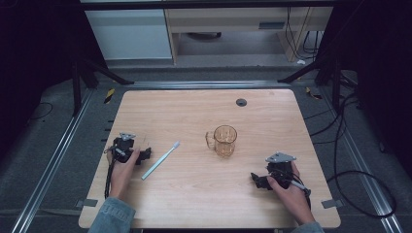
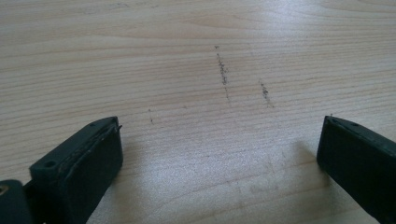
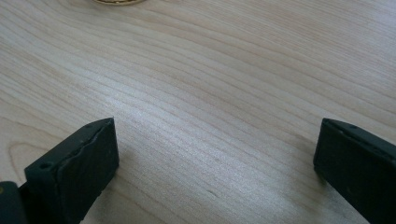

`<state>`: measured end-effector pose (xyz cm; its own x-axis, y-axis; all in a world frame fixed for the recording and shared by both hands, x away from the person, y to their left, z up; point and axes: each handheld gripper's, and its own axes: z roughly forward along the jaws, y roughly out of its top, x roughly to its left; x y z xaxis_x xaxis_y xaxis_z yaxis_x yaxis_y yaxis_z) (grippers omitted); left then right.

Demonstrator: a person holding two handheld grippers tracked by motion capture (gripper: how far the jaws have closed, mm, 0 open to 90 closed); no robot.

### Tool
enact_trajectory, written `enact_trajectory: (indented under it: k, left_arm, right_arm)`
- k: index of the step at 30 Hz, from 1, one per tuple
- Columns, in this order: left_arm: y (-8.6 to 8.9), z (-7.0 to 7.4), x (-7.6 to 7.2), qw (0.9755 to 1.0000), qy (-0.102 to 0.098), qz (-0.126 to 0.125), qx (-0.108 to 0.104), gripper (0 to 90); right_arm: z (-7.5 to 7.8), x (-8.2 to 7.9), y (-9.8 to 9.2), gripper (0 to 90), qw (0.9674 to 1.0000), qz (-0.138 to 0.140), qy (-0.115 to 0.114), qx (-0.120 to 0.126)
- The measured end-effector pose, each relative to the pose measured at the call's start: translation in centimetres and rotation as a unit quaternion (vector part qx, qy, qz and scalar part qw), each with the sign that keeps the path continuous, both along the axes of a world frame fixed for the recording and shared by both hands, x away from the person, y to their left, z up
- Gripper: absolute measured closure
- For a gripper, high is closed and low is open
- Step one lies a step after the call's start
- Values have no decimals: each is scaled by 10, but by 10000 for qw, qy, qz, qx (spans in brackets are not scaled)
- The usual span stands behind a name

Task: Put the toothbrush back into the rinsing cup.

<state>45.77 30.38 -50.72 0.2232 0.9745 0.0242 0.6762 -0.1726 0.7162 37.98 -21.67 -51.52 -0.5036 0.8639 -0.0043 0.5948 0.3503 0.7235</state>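
Observation:
A pale blue toothbrush (image 1: pixel 161 160) lies slanted on the wooden table (image 1: pixel 194 204), just right of my left gripper (image 1: pixel 144 155). An amber glass mug (image 1: pixel 223 141) with its handle to the left stands upright near the middle. My left gripper (image 2: pixel 219 140) rests low over bare wood, its jaws wide apart with nothing between them. My right gripper (image 1: pixel 256 180) sits at the front right, below and right of the mug. In the right gripper view my right gripper (image 3: pixel 217 140) is open over bare wood, and the mug's base (image 3: pixel 114 2) peeks in at the top edge.
A small round dark grommet (image 1: pixel 241 102) sits near the table's far edge. Metal rails and black cables run along the floor on both sides. Faint dark scuff marks (image 2: pixel 223 72) streak the wood ahead of the left gripper.

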Motion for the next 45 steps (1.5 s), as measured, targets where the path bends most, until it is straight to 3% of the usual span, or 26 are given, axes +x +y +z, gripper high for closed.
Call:
enact_trajectory:
  k: [3, 6, 10, 14, 20, 22, 23, 26, 28, 30, 32, 35, 38, 39, 40, 41, 43, 44, 45]
  left_arm:
    - [6, 9, -5, 9996, -261, 60, -41, 52]
    - [9, 24, -15, 9988, -477, 5, 66, 51]
    - [10, 39, -27, 9983, -531, -235, 109, 42]
    - [4, 49, -35, 9978, -314, -569, 116, 50]
    - [-10, 57, -41, 9968, -37, -737, 299, 47]
    - [-22, 60, -44, 9941, 67, -956, 506, 47]
    - [-22, 60, -44, 9941, 67, -956, 506, 47]
    - [-35, 63, -47, 9908, 147, -1174, 655, 47]
    - [-42, 64, -48, 9878, 159, -1166, 1022, 48]
    - [-45, 64, -49, 9875, 143, -1179, 1040, 49]
    - [-50, 64, -47, 9860, 320, -1403, 837, 50]
    - [-53, 66, -43, 9831, 462, -1487, 967, 52]
    - [-57, 69, -42, 9818, 536, -1540, 975, 53]
    - [-59, 70, -41, 9804, 567, -1600, 996, 53]
    - [-63, 72, -41, 9775, 637, -1699, 1077, 53]
    - [-63, 72, -41, 9775, 637, -1699, 1077, 53]
    - [-67, 72, -38, 9745, 705, -1781, 1171, 53]
    - [-67, 72, -38, 9745, 705, -1781, 1171, 53]
    - [-69, 73, -36, 9718, 800, -1828, 1253, 53]
  right_arm:
    - [0, 0, 0, 4, 10000, -2, 2, 1]
    - [0, 0, 0, 4, 10000, 3, -1, -3]
    - [0, 0, 0, 4, 10000, 1, 0, -2]
    - [0, 0, 0, 4, 10000, -3, -5, -4]
    - [0, 0, 0, 3, 10000, -22, 5, 3]
    - [0, 0, 0, 4, 10000, -20, 1, 1]
    - [0, 0, 0, 4, 10000, -20, 1, 1]
    - [0, 0, 0, 3, 10000, -17, 0, -2]
    - [0, 0, 0, 3, 10000, -17, -3, -4]
    - [0, 0, 0, 4, 10000, -25, 3, 5]
    - [0, 0, 0, 4, 10000, -19, -5, 1]
    - [0, -1, 0, 3, 10000, -33, -3, 2]
    - [0, -1, 0, 4, 10000, -28, -9, 0]
    - [0, -1, 0, 4, 10000, -34, -12, -3]
    - [0, -1, 0, 4, 10000, -36, -11, 0]
    - [0, -1, 0, 4, 10000, -36, -11, 0]
    - [0, -1, 0, 4, 10000, -36, -7, 9]
    - [0, -1, 0, 4, 10000, -36, -7, 9]
    - [0, -1, 0, 4, 10000, -38, -11, 0]
